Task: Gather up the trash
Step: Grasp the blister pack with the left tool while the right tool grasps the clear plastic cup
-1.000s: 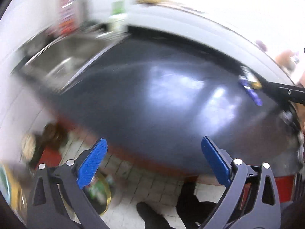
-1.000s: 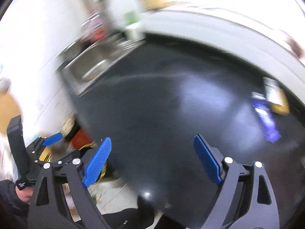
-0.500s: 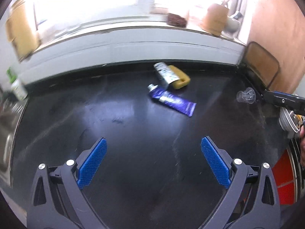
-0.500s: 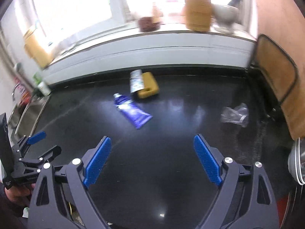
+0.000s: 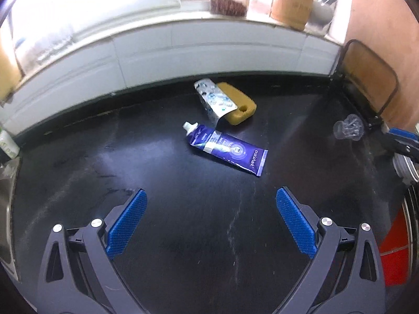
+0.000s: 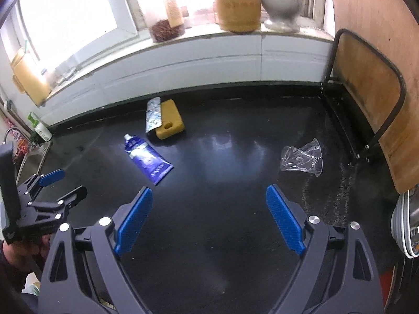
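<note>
on the tabletop [image 6: 222, 235] a toothpaste tube [image 6: 148, 158] lies left of centre, its cap end toward the back wall. behind it, near the wall, a blister pack [image 6: 153, 115] leans on the left side of a sponge [image 6: 170, 123], touching it. a crushed plastic cup [image 6: 302, 157] lies well apart to the right, near a wire rack [image 6: 366, 120] in the right back corner. jars stand on the windowsill [image 6: 209, 35] behind. a sink [image 6: 34, 154] sits at far left.

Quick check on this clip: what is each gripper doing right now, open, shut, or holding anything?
Left gripper: open, holding nothing, above the black countertop.
Right gripper: open, holding nothing, above the same countertop.
</note>
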### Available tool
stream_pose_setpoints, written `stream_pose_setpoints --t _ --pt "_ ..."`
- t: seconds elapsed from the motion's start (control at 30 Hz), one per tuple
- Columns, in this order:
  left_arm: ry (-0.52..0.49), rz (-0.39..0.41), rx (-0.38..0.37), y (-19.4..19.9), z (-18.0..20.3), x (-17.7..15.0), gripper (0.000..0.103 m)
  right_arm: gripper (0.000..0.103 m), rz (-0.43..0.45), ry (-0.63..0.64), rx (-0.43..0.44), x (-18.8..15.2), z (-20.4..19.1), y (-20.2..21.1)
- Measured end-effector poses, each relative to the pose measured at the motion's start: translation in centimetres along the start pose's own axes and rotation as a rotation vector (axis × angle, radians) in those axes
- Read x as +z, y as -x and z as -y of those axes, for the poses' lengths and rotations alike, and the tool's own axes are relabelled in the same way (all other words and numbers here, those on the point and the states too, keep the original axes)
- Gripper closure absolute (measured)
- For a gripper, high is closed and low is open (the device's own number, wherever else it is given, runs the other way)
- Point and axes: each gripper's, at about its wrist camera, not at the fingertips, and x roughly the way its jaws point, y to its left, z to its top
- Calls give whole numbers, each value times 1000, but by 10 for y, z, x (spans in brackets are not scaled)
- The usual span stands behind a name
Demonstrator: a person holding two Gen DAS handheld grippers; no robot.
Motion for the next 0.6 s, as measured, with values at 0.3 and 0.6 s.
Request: stream_pose_setpoints --t 0.3,0.6 --pt "-4 -48 57 -85 2 49 7 18 -39 -31 -71 18 54 -36" --pt "-129 -91 109 -166 12 82 7 18 -123 -112 -171 24 126 -89"
